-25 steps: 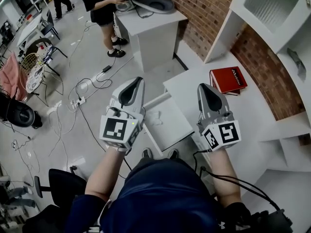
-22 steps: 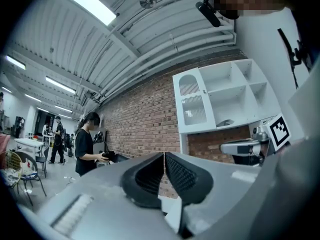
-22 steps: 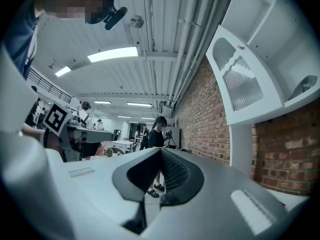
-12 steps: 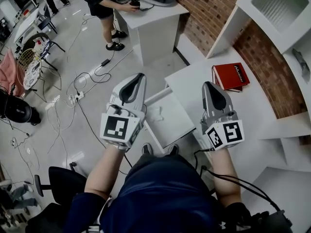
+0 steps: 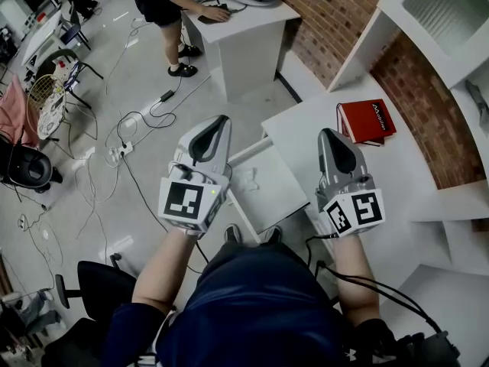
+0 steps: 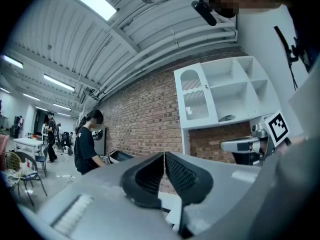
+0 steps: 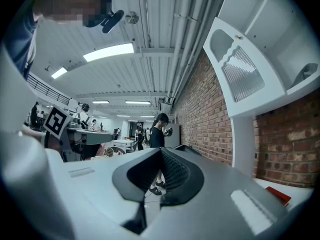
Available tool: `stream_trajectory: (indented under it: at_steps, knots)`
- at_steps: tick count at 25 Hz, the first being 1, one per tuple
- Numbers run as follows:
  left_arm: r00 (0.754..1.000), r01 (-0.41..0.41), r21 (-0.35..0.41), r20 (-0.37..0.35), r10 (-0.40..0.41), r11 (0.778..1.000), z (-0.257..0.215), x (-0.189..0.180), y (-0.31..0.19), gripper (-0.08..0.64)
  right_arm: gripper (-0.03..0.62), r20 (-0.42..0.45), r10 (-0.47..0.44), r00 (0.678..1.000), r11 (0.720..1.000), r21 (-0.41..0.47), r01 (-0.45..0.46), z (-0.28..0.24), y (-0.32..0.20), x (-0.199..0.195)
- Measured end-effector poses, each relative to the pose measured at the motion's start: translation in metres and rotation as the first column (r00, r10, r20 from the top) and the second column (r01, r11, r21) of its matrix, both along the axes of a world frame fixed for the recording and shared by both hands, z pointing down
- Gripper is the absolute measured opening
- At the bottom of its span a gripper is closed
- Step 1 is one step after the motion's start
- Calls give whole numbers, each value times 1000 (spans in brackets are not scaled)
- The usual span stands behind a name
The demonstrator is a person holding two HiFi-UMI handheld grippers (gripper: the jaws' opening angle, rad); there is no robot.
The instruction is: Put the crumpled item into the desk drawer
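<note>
Since a moment ago, the two hand-held grippers have hardly moved, and the person (image 5: 157,2) in black at the far tabletop (image 5: 244,33) has put a hand flat on it. The crumpled item (image 5: 246,182) is small and white. It lies inside the open desk drawer (image 5: 281,199), near the drawer's left side. Nothing is touching it. The drawer is pulled out from the white tabletop (image 5: 306,132) and sits between the two grippers in the head view. The left hand-held gripper (image 5: 221,120) is just left of the drawer and above it. Its jaws are closed together with nothing between them, as the left gripper view shows (image 6: 164,154). The right hand-held gripper (image 5: 327,133) is over the tabletop, just right of the drawer. Its jaws are pressed together too and hold nothing (image 7: 160,150). Both grippers point up and away from the person holding them, so their own cameras see the ceiling and the wall. A red book (image 5: 367,121) lies on the tabletop, past the right gripper and close to the brick wall (image 5: 336,10). White shelves (image 5: 435,14) stand against that wall. To the left, cables (image 5: 134,140) lie in loops on the grey floor (image 5: 92,197).
</note>
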State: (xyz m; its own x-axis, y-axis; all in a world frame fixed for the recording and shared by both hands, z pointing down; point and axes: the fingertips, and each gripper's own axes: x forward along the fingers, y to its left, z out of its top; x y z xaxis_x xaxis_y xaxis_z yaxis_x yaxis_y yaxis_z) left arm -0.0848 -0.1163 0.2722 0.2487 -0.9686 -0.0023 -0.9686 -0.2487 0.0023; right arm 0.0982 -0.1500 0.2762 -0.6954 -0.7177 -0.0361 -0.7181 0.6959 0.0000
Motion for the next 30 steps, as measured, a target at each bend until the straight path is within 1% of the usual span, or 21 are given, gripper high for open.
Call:
stream_trajectory:
  at_steps: [12, 30]
  knots:
    - [1000, 12, -19, 6, -12, 1000, 4, -1, -8, 12, 2, -6, -21, 1000, 1000, -12, 21, 2, -11, -4]
    - [998, 55, -34, 29, -54, 998, 13, 12, -7, 12, 2, 15, -65, 998, 998, -26, 65, 13, -19, 6]
